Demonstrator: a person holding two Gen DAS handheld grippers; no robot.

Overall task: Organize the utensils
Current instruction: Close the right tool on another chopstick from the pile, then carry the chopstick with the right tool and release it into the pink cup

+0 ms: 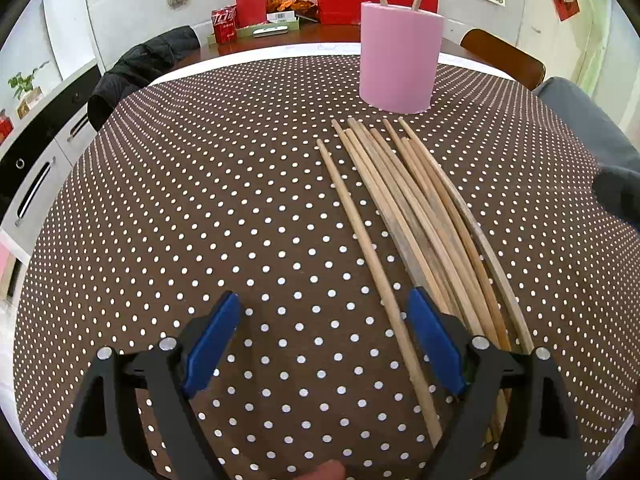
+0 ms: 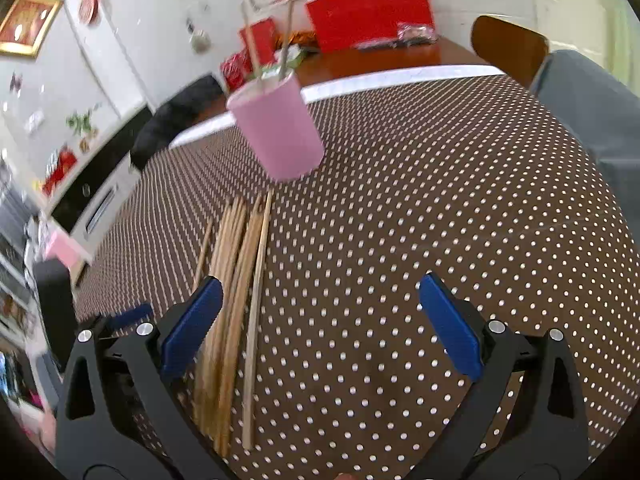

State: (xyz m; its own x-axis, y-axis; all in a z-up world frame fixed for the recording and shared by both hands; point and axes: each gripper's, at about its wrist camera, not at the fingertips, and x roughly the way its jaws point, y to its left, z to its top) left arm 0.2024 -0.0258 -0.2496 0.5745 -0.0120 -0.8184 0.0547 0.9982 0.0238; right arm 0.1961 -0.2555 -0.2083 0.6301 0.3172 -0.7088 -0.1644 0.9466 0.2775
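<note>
Several wooden chopsticks (image 1: 420, 216) lie side by side on the dotted tablecloth, pointing toward a pink cylindrical holder (image 1: 400, 58) that has two chopsticks standing in it. My left gripper (image 1: 324, 316) is open just above the cloth; one loose chopstick (image 1: 372, 256) runs between its blue pads, the rest lie under its right finger. In the right wrist view the chopsticks (image 2: 236, 288) lie left of centre below the pink holder (image 2: 276, 128). My right gripper (image 2: 320, 300) is open with nothing between its fingers, its left pad over the bundle.
The brown tablecloth (image 1: 200, 220) with white dots covers the round table. A wooden chair back (image 1: 504, 56) and a grey sleeve (image 1: 588, 128) are at the right. Behind are a red can (image 1: 225, 24), red boxes, and a dark jacket (image 1: 140, 68) on a chair.
</note>
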